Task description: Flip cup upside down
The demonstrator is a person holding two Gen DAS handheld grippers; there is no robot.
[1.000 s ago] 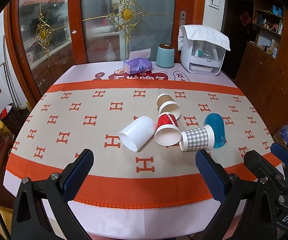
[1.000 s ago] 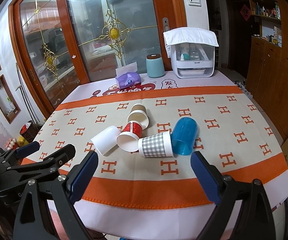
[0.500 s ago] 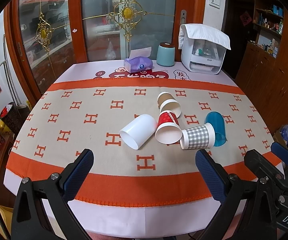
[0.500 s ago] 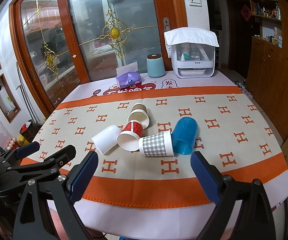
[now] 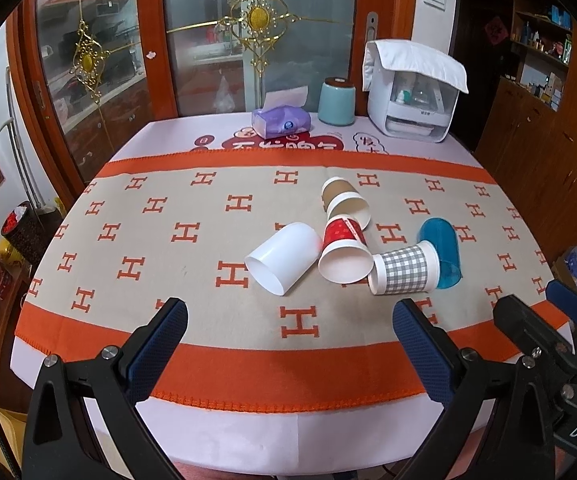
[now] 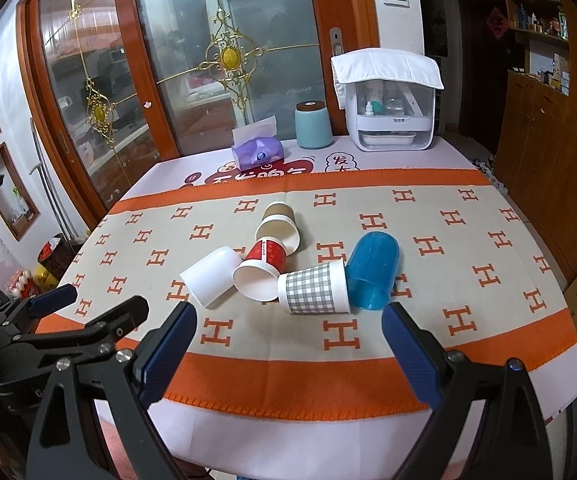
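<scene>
Several cups lie on their sides in a cluster on the table runner: a white cup [image 5: 284, 257] [image 6: 211, 275], a red cup [image 5: 344, 251] [image 6: 261, 269], a brown cup [image 5: 344, 201] [image 6: 278, 224], a grey checked cup [image 5: 404, 268] [image 6: 314, 287] and a blue translucent cup [image 5: 440, 251] [image 6: 372, 270]. My left gripper [image 5: 290, 336] is open and empty above the near table edge. My right gripper [image 6: 288, 338] is open and empty, also short of the cups. The left gripper also shows at the left of the right wrist view [image 6: 84, 308].
At the table's far end stand a purple tissue box [image 5: 281, 122], a teal canister [image 5: 336, 101] and a white appliance [image 5: 412, 92] under a cloth. Glass doors rise behind. Wooden cabinets [image 6: 548, 152] line the right side. Clutter sits on the floor at left.
Both views have drifted very slightly; the cups have not moved and both grippers stay open.
</scene>
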